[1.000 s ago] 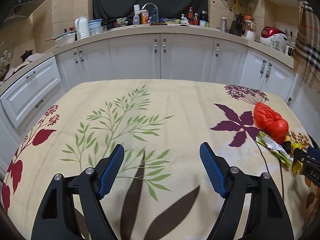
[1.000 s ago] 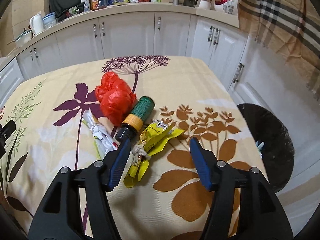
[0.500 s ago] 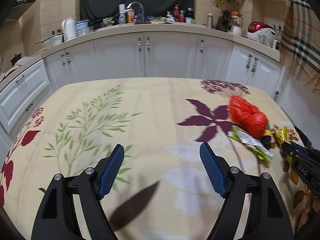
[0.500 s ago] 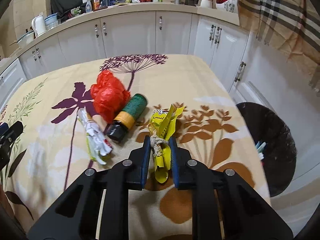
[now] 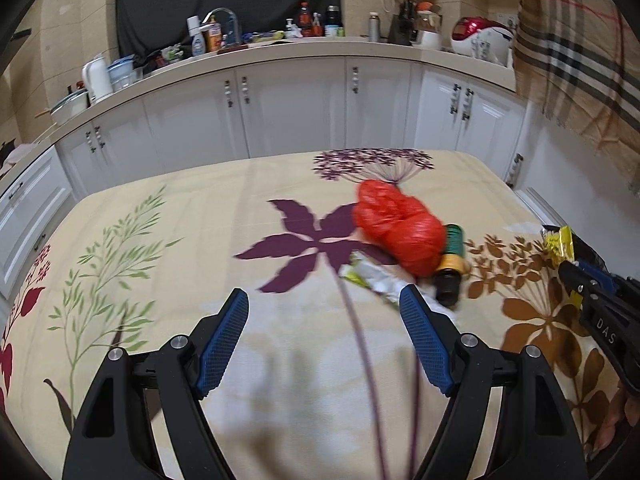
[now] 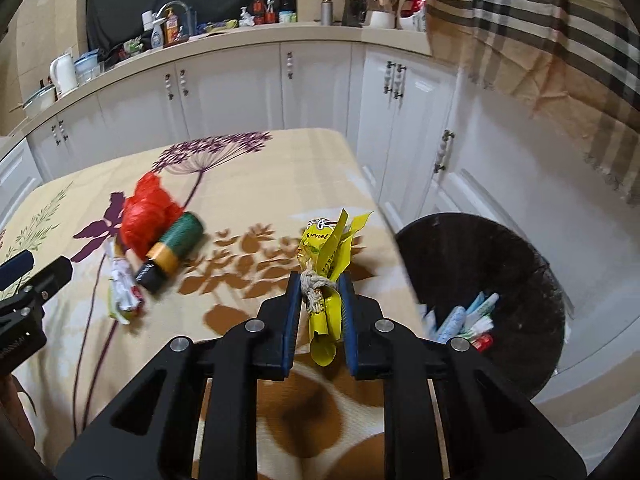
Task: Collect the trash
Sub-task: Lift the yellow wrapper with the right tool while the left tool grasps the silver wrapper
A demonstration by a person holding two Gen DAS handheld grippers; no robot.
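Note:
My right gripper [image 6: 320, 286] is shut on a yellow snack wrapper [image 6: 326, 256] tied with string, held above the table's right edge beside a black trash bin [image 6: 480, 280]. On the floral tablecloth [image 5: 200, 240] lie a red plastic bag [image 5: 396, 226], a green bottle with a yellow band and black cap [image 5: 450, 264] and a crumpled white-green wrapper [image 5: 376, 282]. My left gripper [image 5: 324, 320] hangs open over the cloth, its right finger just in front of the white-green wrapper. The right gripper [image 5: 576, 280] with the yellow wrapper [image 5: 560, 242] shows at the left view's right edge.
The bin holds several wrappers [image 6: 468, 316] at its bottom. White kitchen cabinets [image 5: 288, 108] and a cluttered counter [image 5: 260, 46] run behind the table. A plaid cloth [image 6: 540, 40] hangs at the right. The left gripper's [image 6: 24, 280] body shows at the right view's left edge.
My right gripper closed on the yellow wrapper, lifted it off the cloth and carried it right toward the bin. My left gripper, still open, moved right toward the red bag and bottle.

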